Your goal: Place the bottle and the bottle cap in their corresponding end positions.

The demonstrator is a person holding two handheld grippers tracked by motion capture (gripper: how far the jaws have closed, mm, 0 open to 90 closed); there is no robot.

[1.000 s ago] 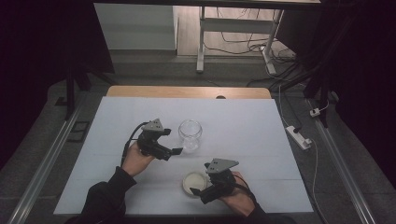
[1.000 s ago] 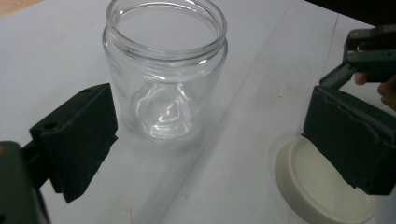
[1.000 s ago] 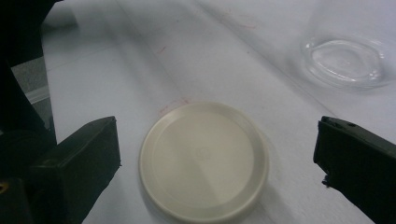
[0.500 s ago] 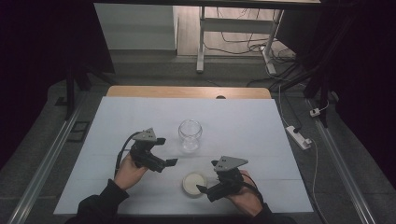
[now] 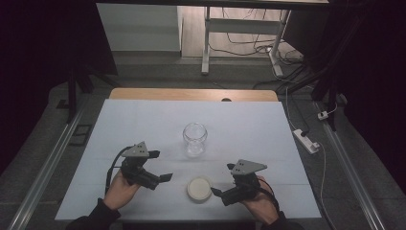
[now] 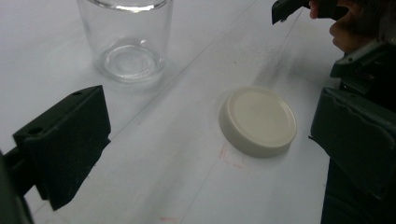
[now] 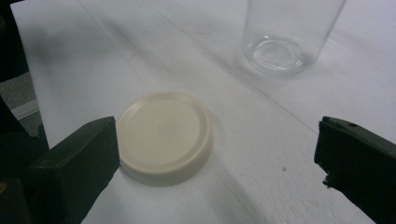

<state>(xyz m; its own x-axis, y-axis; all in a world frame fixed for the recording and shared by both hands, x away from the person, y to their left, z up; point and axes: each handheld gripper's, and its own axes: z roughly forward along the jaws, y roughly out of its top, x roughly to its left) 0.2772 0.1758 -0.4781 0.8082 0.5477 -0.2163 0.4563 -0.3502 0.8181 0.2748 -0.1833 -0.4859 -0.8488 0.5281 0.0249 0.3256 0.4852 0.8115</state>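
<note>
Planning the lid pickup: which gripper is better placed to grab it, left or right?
Right, probably. The right gripper sits open beside the lid, one of its fingers nearly at the rim. The left gripper, also open, is farther from the lid.

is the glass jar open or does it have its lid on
Open. The glass jar stands upright with a bare mouth, and the cream lid lies flat on the white table in front of it, apart from the jar.
</note>
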